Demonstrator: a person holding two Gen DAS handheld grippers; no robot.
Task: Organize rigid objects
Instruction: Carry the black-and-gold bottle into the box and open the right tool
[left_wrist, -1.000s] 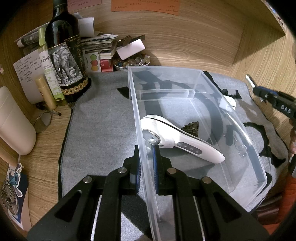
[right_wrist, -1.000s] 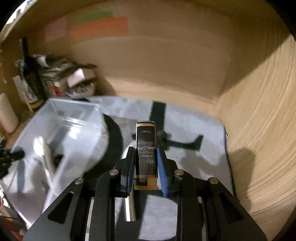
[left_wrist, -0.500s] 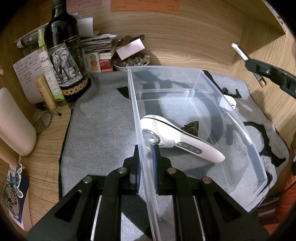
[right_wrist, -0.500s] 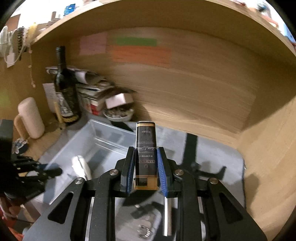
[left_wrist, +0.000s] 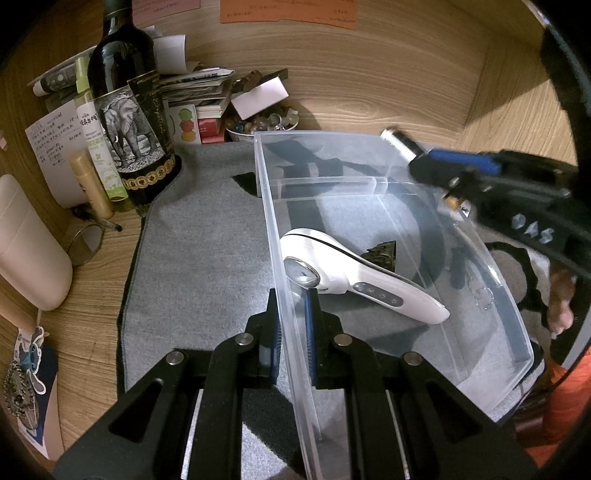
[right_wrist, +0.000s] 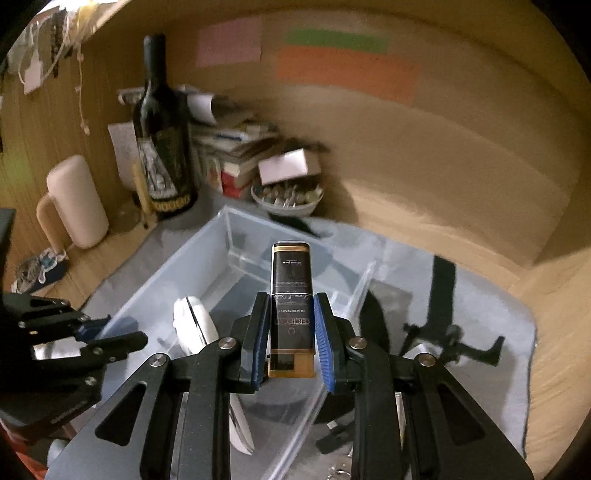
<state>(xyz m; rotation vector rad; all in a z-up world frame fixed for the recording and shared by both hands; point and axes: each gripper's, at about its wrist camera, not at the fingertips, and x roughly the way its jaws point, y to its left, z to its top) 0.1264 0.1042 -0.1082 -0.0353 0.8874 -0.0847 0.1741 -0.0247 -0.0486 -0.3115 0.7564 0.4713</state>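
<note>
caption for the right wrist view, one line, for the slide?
Right gripper shut on a slim black-and-gold box above a clear plastic bin holding a white handheld device.

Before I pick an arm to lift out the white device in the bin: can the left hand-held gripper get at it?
Probably not: the left hand-held gripper is shut on the clear bin wall, and would have to let go first. The white device lies uncovered just inside.

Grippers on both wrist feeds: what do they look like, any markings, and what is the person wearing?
Both are black, angular frames with cut-out slots and round silver bolt heads. The left tool and the right tool each have two narrow fingers faced with ribbed blue pads. In the left wrist view the right one's side carries pale lettering, roughly "0AS". No cables are visible. An orange sleeve shows at that view's lower right.
</note>
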